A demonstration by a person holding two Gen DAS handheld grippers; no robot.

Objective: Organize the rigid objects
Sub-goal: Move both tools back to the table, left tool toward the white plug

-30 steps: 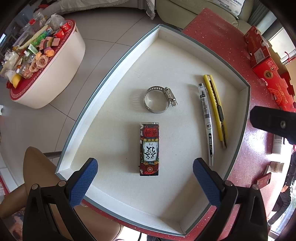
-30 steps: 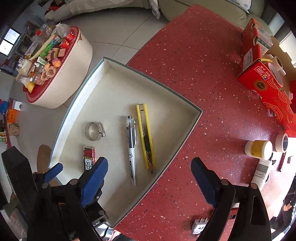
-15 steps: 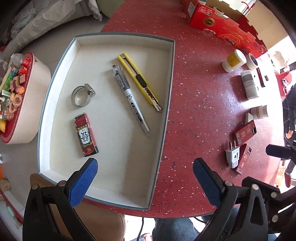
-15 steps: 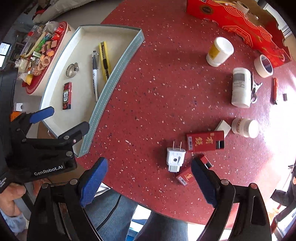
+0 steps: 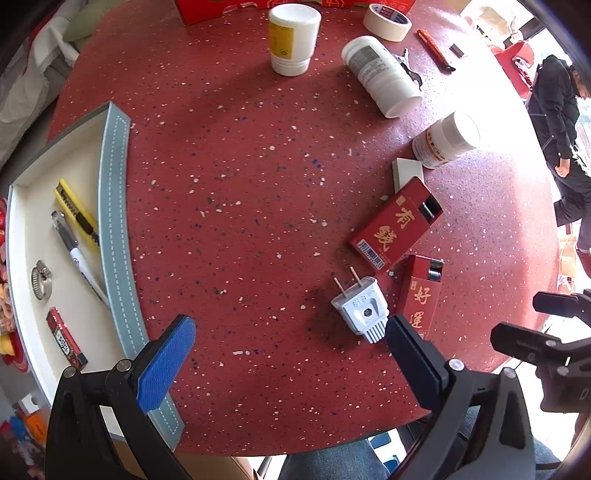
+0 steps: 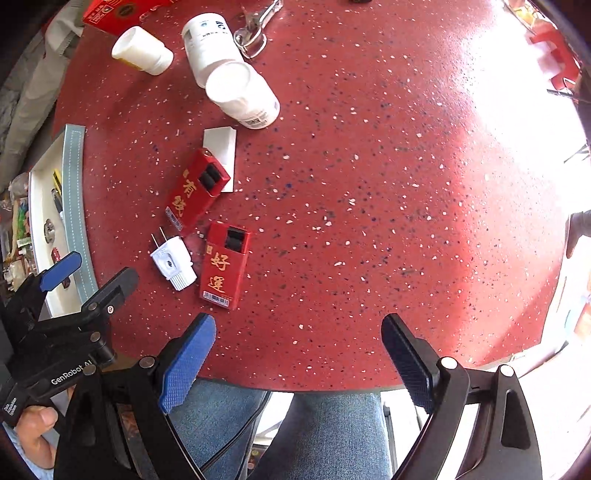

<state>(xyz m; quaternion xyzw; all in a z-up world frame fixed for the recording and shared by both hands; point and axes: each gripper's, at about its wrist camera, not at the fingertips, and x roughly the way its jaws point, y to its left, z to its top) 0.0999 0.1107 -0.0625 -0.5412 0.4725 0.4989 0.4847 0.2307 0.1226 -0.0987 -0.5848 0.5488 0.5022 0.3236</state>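
Observation:
A grey-rimmed white tray (image 5: 114, 229) at the table's left holds a yellow utility knife (image 5: 75, 216), a pen (image 5: 79, 258), a metal hose clamp (image 5: 41, 279) and a small red box (image 5: 66, 339). On the red table lie a white plug (image 5: 360, 308), two red boxes (image 5: 397, 223) (image 5: 423, 295) and white bottles (image 5: 382, 75). My left gripper (image 5: 291, 354) is open and empty, above the table just left of the plug. My right gripper (image 6: 299, 358) is open and empty at the table's front edge; the plug (image 6: 173, 262) and the red boxes (image 6: 223, 266) lie to its left.
A yellow-labelled white jar (image 5: 291, 37), a tape roll (image 5: 386, 18), an orange cutter (image 5: 436, 50) and a white pad (image 5: 406, 171) lie further back. A bystander (image 5: 561, 110) stands at the right. My knees (image 6: 325, 432) are under the table's front edge.
Both grippers have swung right, away from the tray and toward the loose objects. The left gripper now sits by the plug. Both stayed open and empty.

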